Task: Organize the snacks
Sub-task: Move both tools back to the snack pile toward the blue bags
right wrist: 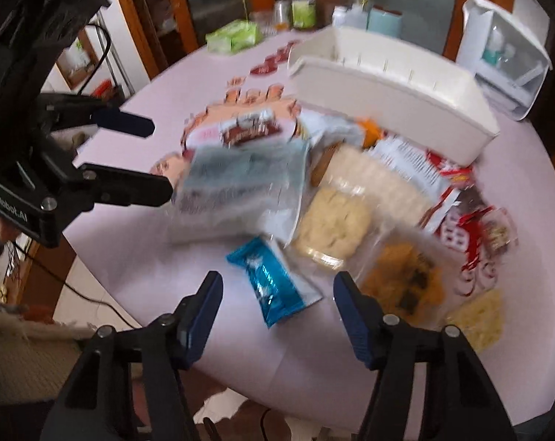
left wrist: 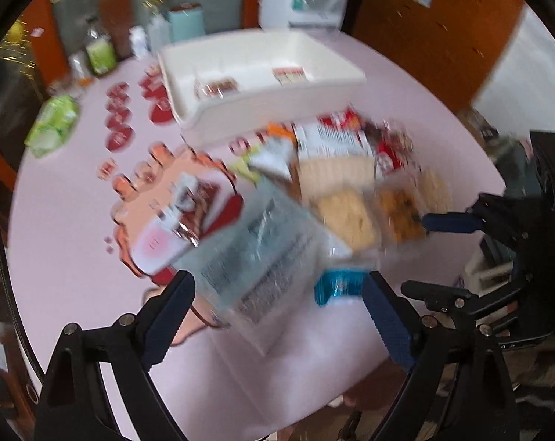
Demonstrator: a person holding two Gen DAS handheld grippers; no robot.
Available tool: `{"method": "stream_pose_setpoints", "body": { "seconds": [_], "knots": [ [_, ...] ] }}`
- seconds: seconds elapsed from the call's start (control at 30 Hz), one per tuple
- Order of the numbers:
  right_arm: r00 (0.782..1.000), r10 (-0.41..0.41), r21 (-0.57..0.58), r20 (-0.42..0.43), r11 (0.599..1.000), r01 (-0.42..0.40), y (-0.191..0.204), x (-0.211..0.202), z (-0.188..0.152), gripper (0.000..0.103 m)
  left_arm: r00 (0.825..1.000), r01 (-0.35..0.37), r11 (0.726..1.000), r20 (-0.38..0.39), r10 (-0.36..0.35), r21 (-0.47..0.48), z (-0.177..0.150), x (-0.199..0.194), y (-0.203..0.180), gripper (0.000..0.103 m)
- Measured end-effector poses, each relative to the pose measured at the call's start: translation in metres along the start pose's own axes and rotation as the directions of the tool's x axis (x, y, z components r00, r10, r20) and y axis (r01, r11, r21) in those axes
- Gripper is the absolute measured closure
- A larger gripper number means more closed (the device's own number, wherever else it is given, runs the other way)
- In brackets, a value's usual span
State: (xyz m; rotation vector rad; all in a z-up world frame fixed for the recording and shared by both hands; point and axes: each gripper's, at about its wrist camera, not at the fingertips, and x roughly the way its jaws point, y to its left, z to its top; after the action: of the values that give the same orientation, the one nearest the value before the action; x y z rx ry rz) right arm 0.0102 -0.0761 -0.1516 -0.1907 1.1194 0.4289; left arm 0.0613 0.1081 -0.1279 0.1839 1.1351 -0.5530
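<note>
A blurred pile of snacks lies on the pink table (left wrist: 75, 257) in front of a white tray (left wrist: 277, 110), which holds two small packets. My left gripper (left wrist: 281, 312) is open above a clear grey-printed bag (left wrist: 262, 253); its pads stand on either side without touching. A blue wrapped bar (right wrist: 273, 283) lies between the open jaws of my right gripper (right wrist: 279, 312), clear of both pads. Pale cookies (right wrist: 332, 224) and an orange cookie pack (right wrist: 406, 279) sit just right of it. The left gripper (right wrist: 145, 154) shows at the left of the right wrist view, beside the grey bag (right wrist: 237, 191).
A pink box (left wrist: 174, 220) lies left of the pile. Red round packets (left wrist: 119, 125), a green pack (left wrist: 53, 125) and bottles (left wrist: 101, 51) line the table's far left. A white plastic container (right wrist: 505, 51) stands behind the tray (right wrist: 387, 110). The table edge runs close below both grippers.
</note>
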Motion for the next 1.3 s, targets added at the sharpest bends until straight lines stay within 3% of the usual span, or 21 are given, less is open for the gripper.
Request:
{"method": "stream_pose_setpoints", "body": {
  "seconds": [0.5,0.7,0.87,1.1,1.3],
  "knots": [
    [0.994,-0.055,0.022,-0.097,0.998,0.057,0.010,0.068,-0.001,0.050,0.986,0.053,0.978,-0.168,-0.019,0.200,-0.010,0.066,0.015,0.011],
    [0.992,-0.067,0.060,-0.105,0.995,0.073,0.011,0.069,-0.002,0.064,0.976,0.081,0.957,-0.215,-0.020,0.279,-0.004,0.084,0.019,0.011],
    [0.992,-0.056,0.162,-0.117,0.984,0.075,0.006,0.063,-0.008,0.065,0.969,0.119,0.938,-0.243,-0.039,0.325,0.005,0.095,0.020,0.011],
    [0.993,-0.060,0.265,-0.101,0.960,0.085,0.006,0.057,-0.015,0.065,0.958,0.180,0.901,-0.279,-0.069,0.396,0.019,0.110,0.016,0.001],
    [0.994,-0.069,0.307,-0.083,0.947,0.091,0.008,0.063,-0.010,0.065,0.958,0.153,0.875,-0.286,-0.018,0.459,0.028,0.130,0.004,0.001]
  ]
}}
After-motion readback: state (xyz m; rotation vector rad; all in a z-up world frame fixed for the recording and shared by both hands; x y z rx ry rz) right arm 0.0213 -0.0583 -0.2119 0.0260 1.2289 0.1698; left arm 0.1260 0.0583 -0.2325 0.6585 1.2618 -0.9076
